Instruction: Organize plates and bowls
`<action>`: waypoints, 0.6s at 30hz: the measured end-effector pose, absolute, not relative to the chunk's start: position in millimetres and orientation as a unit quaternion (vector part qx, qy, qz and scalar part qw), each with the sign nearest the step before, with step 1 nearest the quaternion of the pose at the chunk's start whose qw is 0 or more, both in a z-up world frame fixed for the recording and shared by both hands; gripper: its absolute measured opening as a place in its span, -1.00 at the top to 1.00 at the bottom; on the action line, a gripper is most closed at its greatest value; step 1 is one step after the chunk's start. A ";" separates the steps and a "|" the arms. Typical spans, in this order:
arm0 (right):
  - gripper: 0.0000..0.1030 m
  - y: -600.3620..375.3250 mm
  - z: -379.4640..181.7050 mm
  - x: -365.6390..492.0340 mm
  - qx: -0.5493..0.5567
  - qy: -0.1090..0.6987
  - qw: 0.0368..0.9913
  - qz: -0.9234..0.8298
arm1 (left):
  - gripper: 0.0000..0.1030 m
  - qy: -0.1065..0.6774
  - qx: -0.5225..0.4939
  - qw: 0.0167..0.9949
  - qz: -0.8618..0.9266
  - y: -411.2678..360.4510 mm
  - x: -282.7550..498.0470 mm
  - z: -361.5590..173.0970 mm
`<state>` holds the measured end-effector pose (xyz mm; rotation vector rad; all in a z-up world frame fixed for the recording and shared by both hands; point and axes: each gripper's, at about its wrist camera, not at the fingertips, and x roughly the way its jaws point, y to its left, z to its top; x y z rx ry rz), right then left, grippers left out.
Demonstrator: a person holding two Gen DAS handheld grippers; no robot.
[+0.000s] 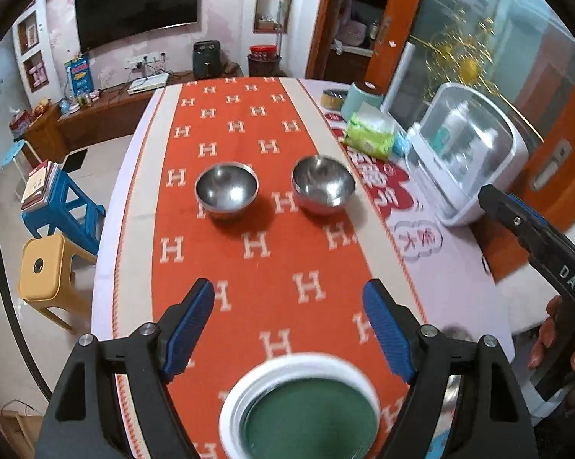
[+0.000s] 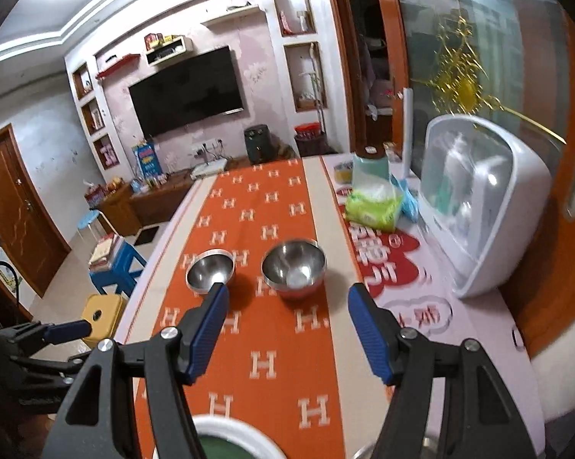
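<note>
Left wrist view: left gripper agape, empty; green plate whole; hand (right's handle).
Right wrist view: right gripper agape, empty; brown door.

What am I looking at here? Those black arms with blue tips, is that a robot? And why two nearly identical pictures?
No robot: a person holds a hand-operated gripper in each hand, and each carries a wide-angle camera looking along its fingers. One picture comes from the left gripper, the other from the right gripper. In the left view you also see the right gripper at the edge, with the person's hand on it. Both grippers are open and hold nothing. On the orange runner stand two steel bowls, the left bowl and the right bowl, side by side and apart. Nearer the cameras lies a white-rimmed green plate. A white cabinet stands to the right.
</note>
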<state>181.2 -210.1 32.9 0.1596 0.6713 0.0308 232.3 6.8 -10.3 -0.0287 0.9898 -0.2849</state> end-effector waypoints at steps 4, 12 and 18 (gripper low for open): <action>-0.44 -226.4 43.1 212.8 0.076 0.309 0.947 0.038 | -0.54 0.468 -0.041 0.875 -0.118 -13.1 266.5 -4.5; -0.49 -253.0 32.4 269.7 0.063 0.273 0.958 0.064 | -0.54 0.473 -0.051 0.875 -0.088 -50.0 323.1 -21.7; -0.49 -271.2 -6.2 304.6 0.103 0.288 0.949 0.079 | -0.54 0.489 -0.084 0.865 -0.068 -64.6 357.4 -53.0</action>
